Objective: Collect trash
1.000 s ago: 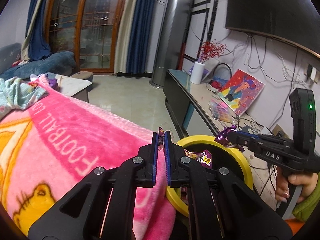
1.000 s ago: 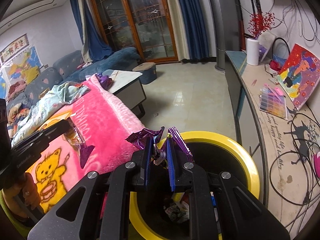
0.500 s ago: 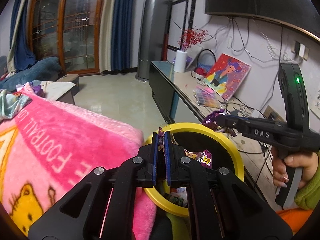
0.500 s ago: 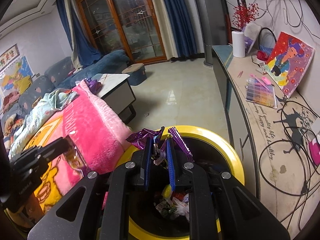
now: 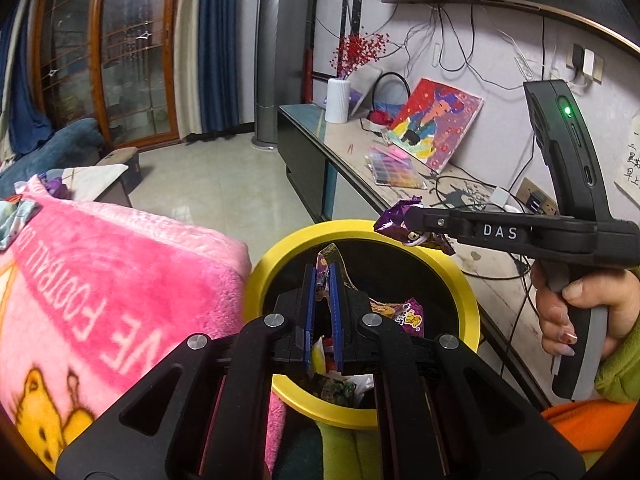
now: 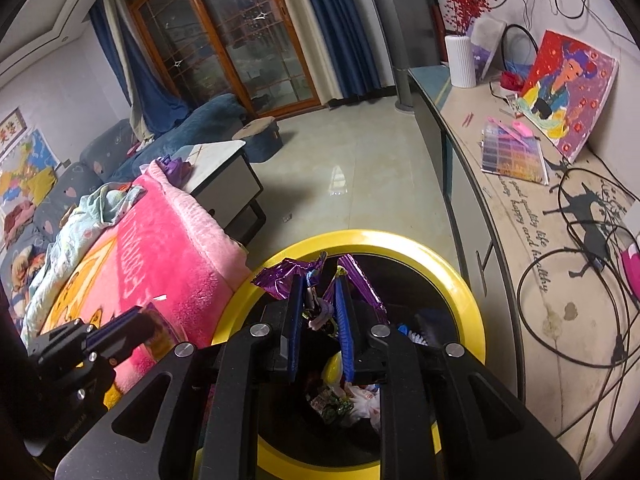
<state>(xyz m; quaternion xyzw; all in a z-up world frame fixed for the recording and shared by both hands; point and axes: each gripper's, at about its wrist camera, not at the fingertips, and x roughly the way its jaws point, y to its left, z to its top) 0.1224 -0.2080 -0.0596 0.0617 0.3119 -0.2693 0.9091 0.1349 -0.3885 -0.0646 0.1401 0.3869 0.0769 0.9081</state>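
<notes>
Two hand-held grippers hung over the bin at once, each with a piece of trash. My left hand-held gripper was clamped on a thin wrapper, its blue pads nearly together, and the wrapper's top stuck up above the fingertips, over the bin's near side. My right hand-held gripper pinched a crumpled purple wrapper, which flared out past both pads; its jaws had just been opening a little, yet the foil sat between them with the pads on it. In the left view that gripper reached in from the right above the bin's far rim, and my right hand wrapped its grip, with a green sleeve behind it.

Inside the bin lay other trash, among it a purple packet against the inner wall. The bin was yellow-rimmed and black within. Touching its left side was a pink blanket with white letters and a yellow cartoon figure. To the bin's right ran a long desk carrying tangled cables, a colourful painting, a bead tray and a white vase at the far end. Beyond the bin was pale tiled floor.
</notes>
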